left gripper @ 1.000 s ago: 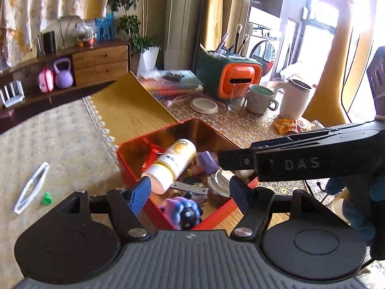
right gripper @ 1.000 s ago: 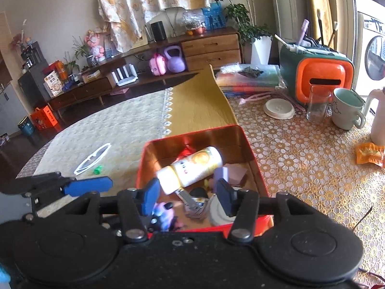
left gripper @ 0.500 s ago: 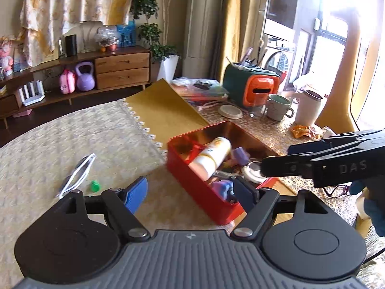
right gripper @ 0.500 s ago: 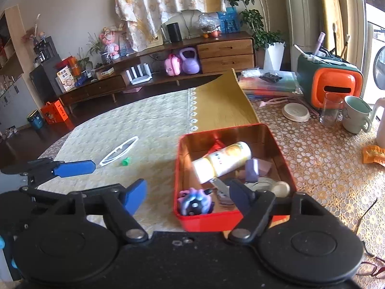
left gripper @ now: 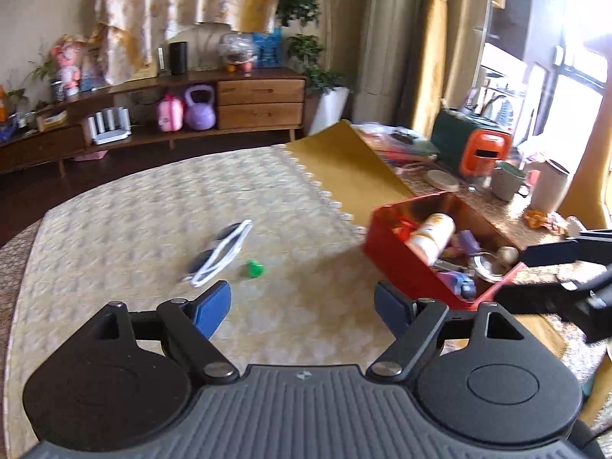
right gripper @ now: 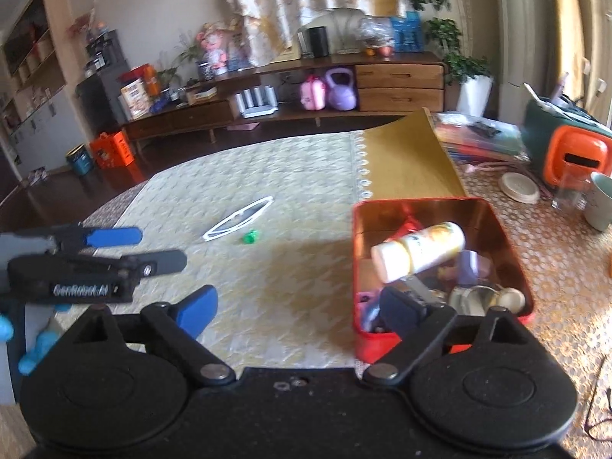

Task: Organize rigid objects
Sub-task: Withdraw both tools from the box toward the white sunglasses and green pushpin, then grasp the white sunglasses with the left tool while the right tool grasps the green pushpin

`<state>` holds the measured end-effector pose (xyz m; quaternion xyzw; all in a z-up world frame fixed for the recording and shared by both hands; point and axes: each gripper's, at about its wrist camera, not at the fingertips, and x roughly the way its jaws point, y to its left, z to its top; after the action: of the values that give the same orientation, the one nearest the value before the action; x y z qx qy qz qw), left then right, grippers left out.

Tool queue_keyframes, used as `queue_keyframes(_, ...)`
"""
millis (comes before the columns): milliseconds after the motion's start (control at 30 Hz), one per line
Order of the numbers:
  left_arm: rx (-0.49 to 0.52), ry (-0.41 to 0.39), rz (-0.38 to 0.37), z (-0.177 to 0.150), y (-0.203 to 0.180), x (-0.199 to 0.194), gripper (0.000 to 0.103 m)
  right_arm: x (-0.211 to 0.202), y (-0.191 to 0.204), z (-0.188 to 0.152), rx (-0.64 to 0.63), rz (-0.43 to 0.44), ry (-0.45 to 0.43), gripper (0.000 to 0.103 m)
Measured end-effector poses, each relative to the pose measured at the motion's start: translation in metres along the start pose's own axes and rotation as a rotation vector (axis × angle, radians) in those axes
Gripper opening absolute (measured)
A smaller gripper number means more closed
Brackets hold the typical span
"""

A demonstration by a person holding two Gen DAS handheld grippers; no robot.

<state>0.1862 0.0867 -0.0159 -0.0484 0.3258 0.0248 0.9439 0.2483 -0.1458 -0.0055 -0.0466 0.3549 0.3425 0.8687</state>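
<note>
Most of our sorting looks done — the red tin already holds a white bottle and small oddments. Left of the tin on the bench lie white-framed glasses and a green piece. Both the left hand-held gripper and right hand-held gripper gape empty.

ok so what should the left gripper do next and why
Probably ease the left gripper forward onto the green piece: its jaws are open and empty, and that piece and the white glasses lie loose outside the red tin.
</note>
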Motion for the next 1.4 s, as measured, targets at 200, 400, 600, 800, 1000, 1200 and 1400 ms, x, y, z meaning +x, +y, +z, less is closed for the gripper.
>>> queue_keyframes(200, -0.002, -0.003, 0.074, -0.001, 0.021, 0.012, 0.084, 0.014, 0.019, 0.0, -0.064, 0.068, -0.013, 0.103)
queue_keyframes(400, -0.027, 0.021, 0.1, 0.0, 0.043, 0.038, 0.084, 0.04, 0.027, 0.004, -0.086, 0.097, 0.015, 0.103)
queue_keyframes(600, -0.032, 0.053, 0.068, 0.006, 0.061, 0.069, 0.084, 0.074, 0.031, 0.011, -0.116, 0.098, 0.048, 0.102)
queue_keyframes(800, -0.033, 0.085, 0.056, 0.008, 0.077, 0.106, 0.084, 0.106, 0.037, 0.017, -0.18, 0.103, 0.067, 0.099)
queue_keyframes(1000, -0.043, 0.094, 0.052, 0.007, 0.092, 0.137, 0.084, 0.136, 0.04, 0.02, -0.224, 0.103, 0.097, 0.089)
queue_keyframes(1200, -0.021, 0.105, 0.056, 0.009, 0.098, 0.161, 0.084, 0.167, 0.046, 0.024, -0.251, 0.095, 0.118, 0.078)
queue_keyframes(1400, -0.045, 0.11, 0.027, 0.01, 0.108, 0.18, 0.084, 0.191, 0.05, 0.025, -0.282, 0.082, 0.127, 0.068)
